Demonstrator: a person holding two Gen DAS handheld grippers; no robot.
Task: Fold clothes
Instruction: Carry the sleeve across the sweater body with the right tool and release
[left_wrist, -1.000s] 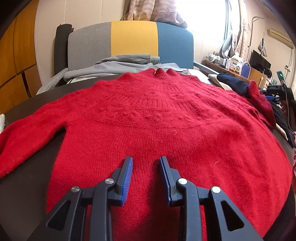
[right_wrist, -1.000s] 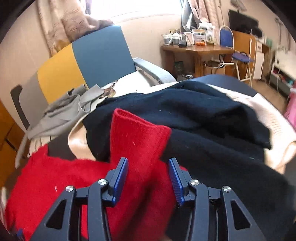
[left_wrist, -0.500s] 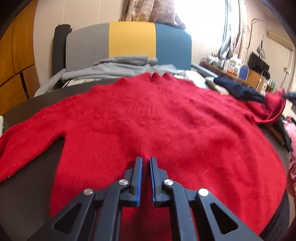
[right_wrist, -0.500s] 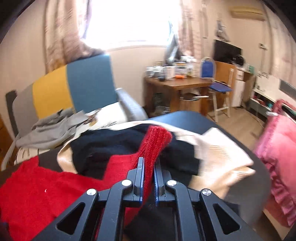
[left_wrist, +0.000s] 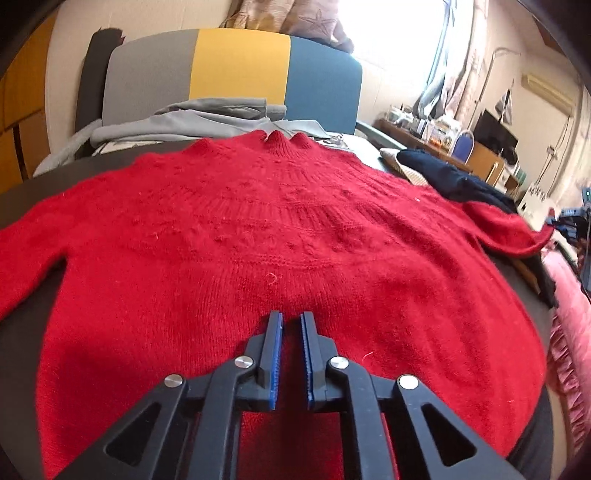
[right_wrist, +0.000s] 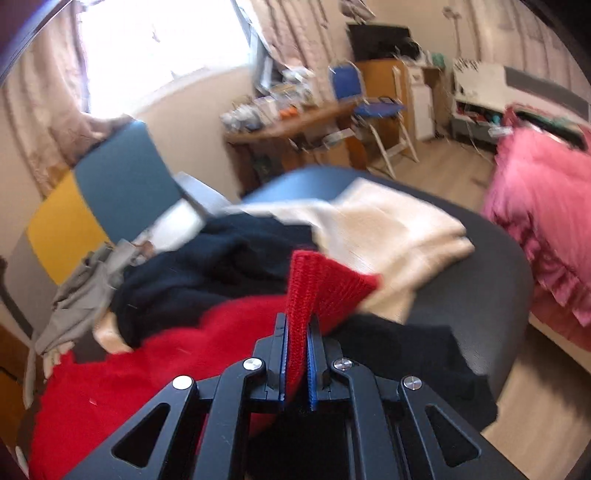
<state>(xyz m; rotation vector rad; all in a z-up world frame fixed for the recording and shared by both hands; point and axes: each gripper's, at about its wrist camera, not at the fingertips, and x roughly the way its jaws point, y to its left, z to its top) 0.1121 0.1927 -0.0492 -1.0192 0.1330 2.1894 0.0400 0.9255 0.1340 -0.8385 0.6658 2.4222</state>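
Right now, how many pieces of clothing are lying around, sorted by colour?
Red: 1, sweater
Navy: 1, garment
Cream: 1, garment
Grey: 1, garment on the chair
Total: 4

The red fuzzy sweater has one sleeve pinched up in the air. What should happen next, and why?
Probably the right gripper, shut on the ribbed cuff of the red knitted sweater, should carry that sleeve across onto the sweater's flat body. The cuff is lifted above the dark navy garment and cream knitted garment, while the left gripper sits nearly closed near the hem.
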